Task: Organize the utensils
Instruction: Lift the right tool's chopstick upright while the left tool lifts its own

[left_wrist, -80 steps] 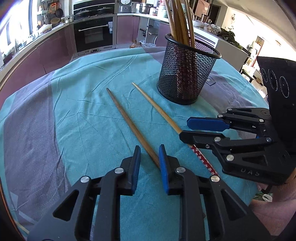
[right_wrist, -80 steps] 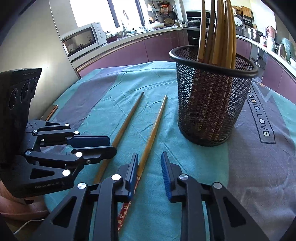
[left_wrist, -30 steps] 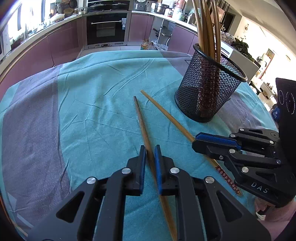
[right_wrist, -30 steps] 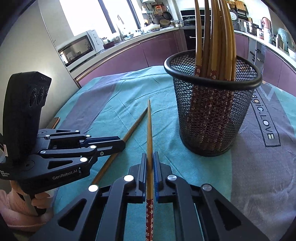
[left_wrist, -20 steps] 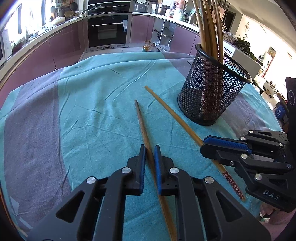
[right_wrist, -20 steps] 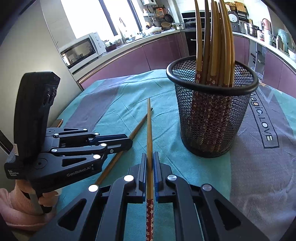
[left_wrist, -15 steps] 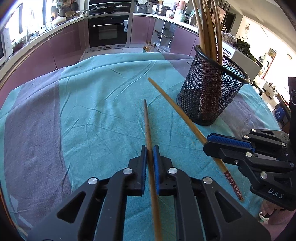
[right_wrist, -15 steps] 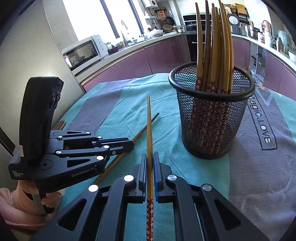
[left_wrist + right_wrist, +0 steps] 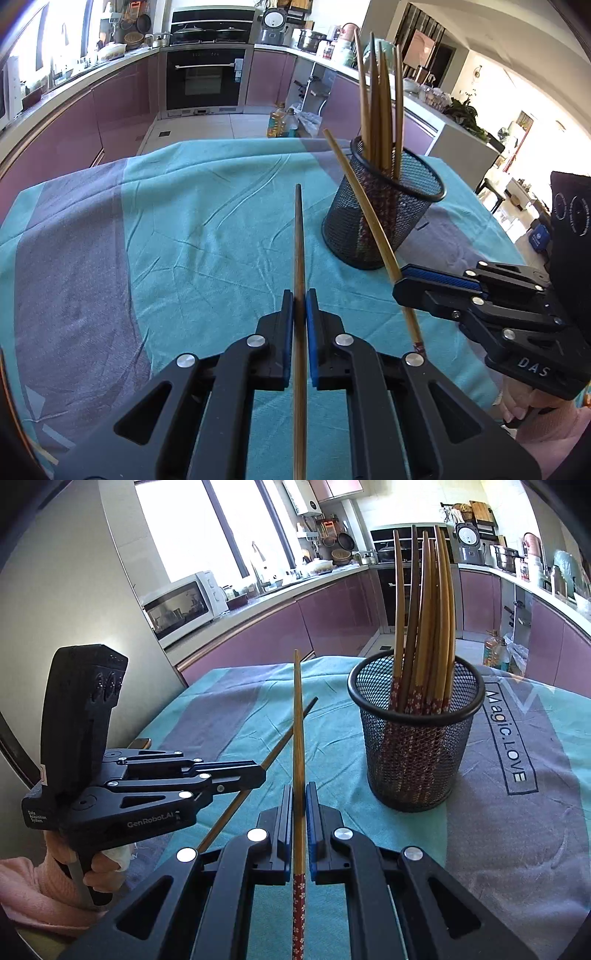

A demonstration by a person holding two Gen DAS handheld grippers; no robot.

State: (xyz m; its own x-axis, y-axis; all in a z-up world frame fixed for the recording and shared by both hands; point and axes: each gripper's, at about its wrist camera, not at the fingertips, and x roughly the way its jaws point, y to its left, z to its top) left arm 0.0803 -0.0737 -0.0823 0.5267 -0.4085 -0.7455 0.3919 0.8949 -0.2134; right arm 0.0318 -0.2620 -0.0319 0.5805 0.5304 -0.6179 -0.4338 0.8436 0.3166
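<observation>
My left gripper [image 9: 299, 295] is shut on a dark brown chopstick [image 9: 299, 236] and holds it above the cloth, pointing forward. My right gripper [image 9: 299, 792] is shut on a lighter chopstick [image 9: 297, 720] with a red flowered end, lifted and pointing forward. A black mesh holder [image 9: 384, 206] with several chopsticks standing in it sits on the table ahead and to the right of both grippers; it also shows in the right wrist view [image 9: 417, 734]. The right gripper [image 9: 402, 284] and its chopstick [image 9: 365, 210] show at right in the left wrist view. The left gripper [image 9: 258, 770] shows at left in the right wrist view.
A teal and grey cloth [image 9: 184, 229] covers the round table. Kitchen cabinets and an oven [image 9: 205, 77] stand beyond the far edge. A microwave [image 9: 181, 603] sits on the counter at left.
Both grippers closed on the chopsticks that lay on the cloth and lifted them. Both chopsticks now point forward, off the table.
</observation>
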